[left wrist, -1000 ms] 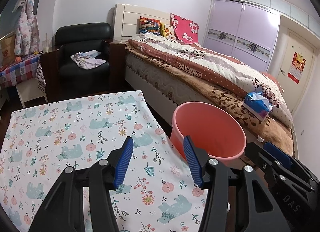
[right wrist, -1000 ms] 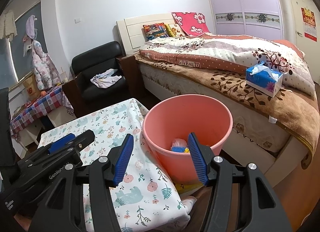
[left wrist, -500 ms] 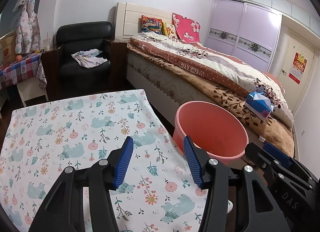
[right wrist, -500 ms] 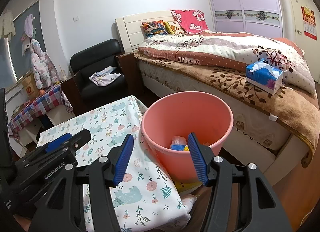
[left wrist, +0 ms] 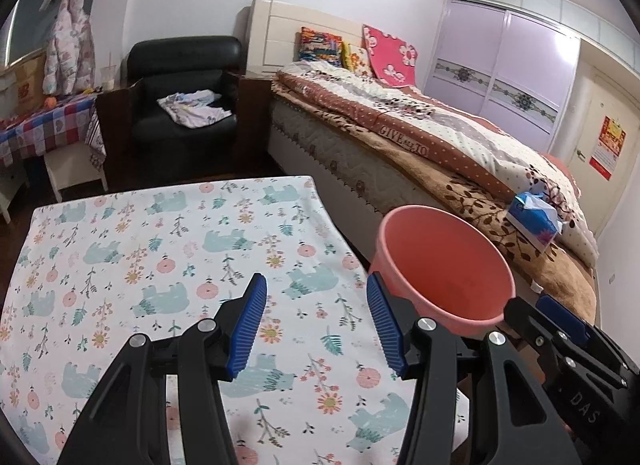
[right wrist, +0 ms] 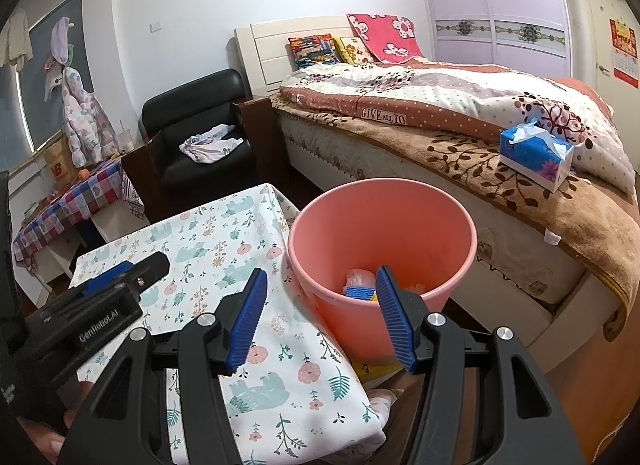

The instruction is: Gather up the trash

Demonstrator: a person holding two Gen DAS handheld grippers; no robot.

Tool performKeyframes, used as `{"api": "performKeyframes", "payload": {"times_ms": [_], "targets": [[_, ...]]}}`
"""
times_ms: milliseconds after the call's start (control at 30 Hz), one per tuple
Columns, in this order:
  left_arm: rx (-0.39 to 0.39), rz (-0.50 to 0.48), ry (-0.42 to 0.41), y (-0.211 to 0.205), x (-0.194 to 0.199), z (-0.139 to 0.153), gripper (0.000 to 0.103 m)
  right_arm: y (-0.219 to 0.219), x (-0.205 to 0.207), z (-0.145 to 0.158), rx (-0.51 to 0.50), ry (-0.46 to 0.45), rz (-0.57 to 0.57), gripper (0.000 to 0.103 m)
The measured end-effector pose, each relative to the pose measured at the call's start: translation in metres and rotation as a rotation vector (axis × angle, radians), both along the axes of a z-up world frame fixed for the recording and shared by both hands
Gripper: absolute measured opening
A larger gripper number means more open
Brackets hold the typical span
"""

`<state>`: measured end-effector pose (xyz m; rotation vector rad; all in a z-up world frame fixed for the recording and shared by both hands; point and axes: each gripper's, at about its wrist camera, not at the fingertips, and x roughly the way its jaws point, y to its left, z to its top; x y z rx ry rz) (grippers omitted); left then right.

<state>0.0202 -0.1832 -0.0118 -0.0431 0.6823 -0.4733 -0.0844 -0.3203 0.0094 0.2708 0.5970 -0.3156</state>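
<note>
Two hand-held grippers hover over a table (left wrist: 120, 249) draped in a bear-and-flower cloth in a bedroom, with a pink bin (right wrist: 384, 241) standing upright at the table's right edge, its mouth facing the ceiling and its long axis vertical, tapering toward the base. The left gripper (left wrist: 316, 321) has its blue-padded jaws spread wide with nothing between them, held above the bare cloth. The right gripper (right wrist: 322, 313) is likewise parted and empty-handed, angled down toward the near rim of the bin. Inside the bin, at the bottom, lies collected trash (right wrist: 360, 285) (crumpled clear wrapping and blue and yellow scraps, jumbled so that no single direction can be made out). In the right wrist view the left gripper's black body shows low on the left, over the cloth. Beyond the bin runs a bed (right wrist: 460, 105) with a brown leaf-print blanket, on which a blue tissue box (right wrist: 534, 157) sits. A black armchair (left wrist: 184, 105) holding a crumpled garment stands beside the headboard.
</note>
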Motion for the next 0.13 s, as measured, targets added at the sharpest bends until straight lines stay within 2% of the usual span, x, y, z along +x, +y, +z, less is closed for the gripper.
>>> {"api": "performKeyframes", "payload": {"times_ms": [133], "targets": [[-0.009, 0.057, 0.014, 0.020, 0.012, -0.001, 0.051, 0.007, 0.009, -0.003, -0.004, 0.016, 0.030, 0.057]]}}
